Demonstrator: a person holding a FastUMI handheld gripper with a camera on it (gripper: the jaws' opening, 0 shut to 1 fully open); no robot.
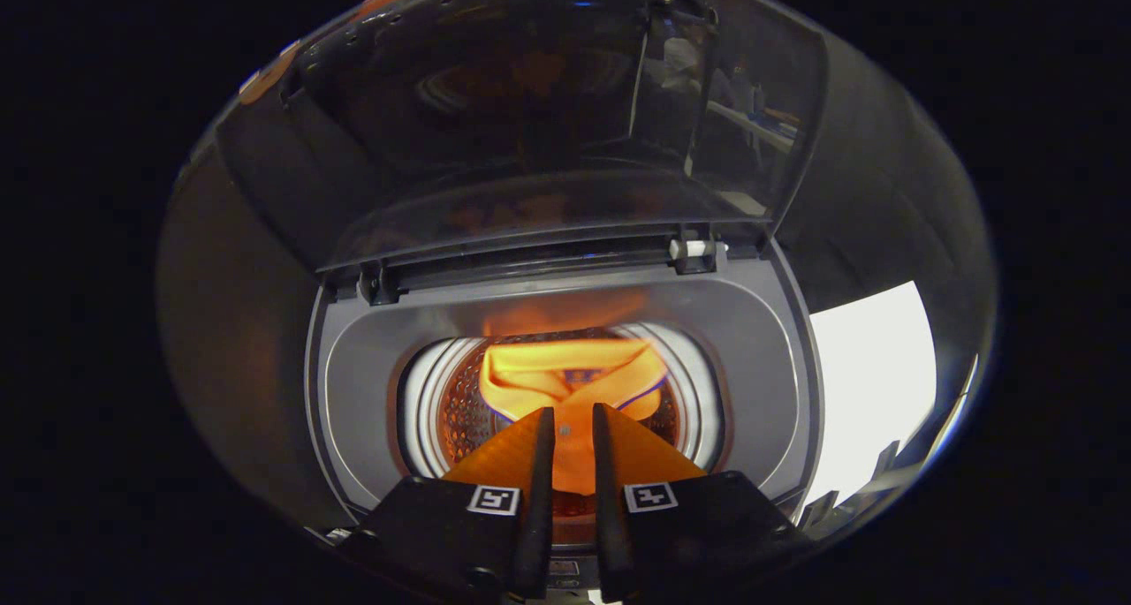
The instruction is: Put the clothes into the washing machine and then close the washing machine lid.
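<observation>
Two fingers (541, 464) nearest, standing slightly apart with a narrow gap, a strip of orange cloth showing in that gap; whether both press on it, impossible to tell. On each finger base, a small square black-and-white marker (493, 500), no readable words. Gripper (573, 419) poised over the mouth of the washing machine (353, 384), tips pointing down into the drum (459, 411). Just ahead of the tips, an orange garment (570, 371) with a collar, lying inside the perforated drum, ringed by the pale drum rim. A small dark label at the collar's inside, too small to read. Around the opening, a grey top deck. Beyond it, two hinges at the back edge and the tinted see-through lid (548, 119) raised upright, fully open, carrying dim orange reflections. To the right past the machine, a bright white patch of surface (870, 366).
</observation>
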